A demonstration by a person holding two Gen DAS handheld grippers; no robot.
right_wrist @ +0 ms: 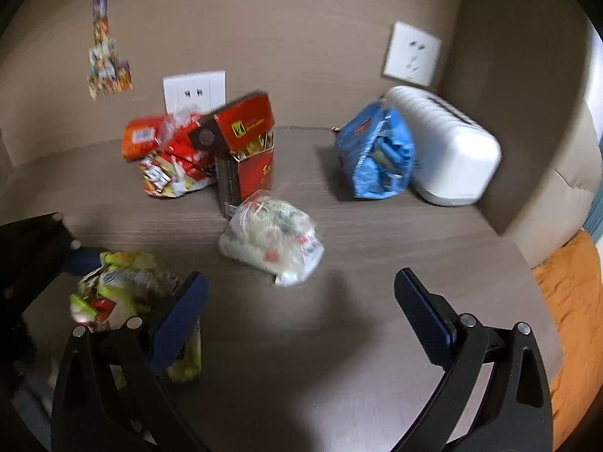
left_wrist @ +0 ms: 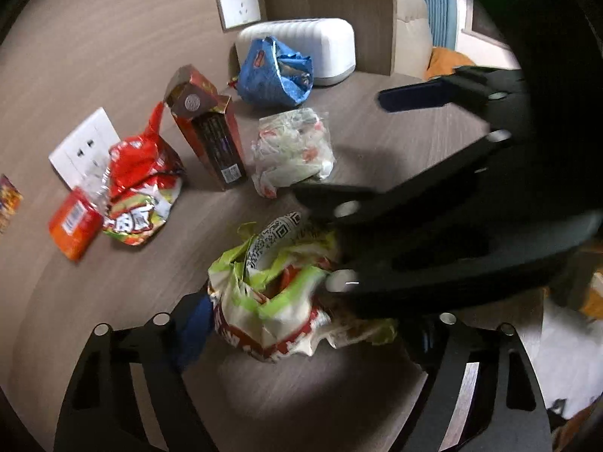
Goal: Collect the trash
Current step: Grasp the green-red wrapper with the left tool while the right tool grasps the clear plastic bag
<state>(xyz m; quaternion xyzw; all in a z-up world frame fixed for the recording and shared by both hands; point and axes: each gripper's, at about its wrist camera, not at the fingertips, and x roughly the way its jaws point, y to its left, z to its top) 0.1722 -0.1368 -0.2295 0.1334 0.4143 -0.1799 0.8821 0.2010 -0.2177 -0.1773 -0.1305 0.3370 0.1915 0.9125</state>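
Observation:
My left gripper (left_wrist: 301, 324) is shut on a crumpled green, white and red wrapper (left_wrist: 279, 293), held just over the table; it also shows in the right wrist view (right_wrist: 113, 293). My right gripper (right_wrist: 301, 297) is open and empty, right beside the wrapper; it crosses the left wrist view (left_wrist: 339, 150). Ahead lie a clear crumpled bag (right_wrist: 271, 241), an open red carton (right_wrist: 245, 150), a red snack bag (right_wrist: 169, 162), an orange packet (left_wrist: 75, 226) and a blue bag (right_wrist: 377, 154).
The brown table (right_wrist: 339, 358) meets a brown wall with white sockets (right_wrist: 194, 90). A white ribbed box (right_wrist: 448, 150) stands at the back right. An orange cloth (right_wrist: 569, 301) lies beyond the table's right edge.

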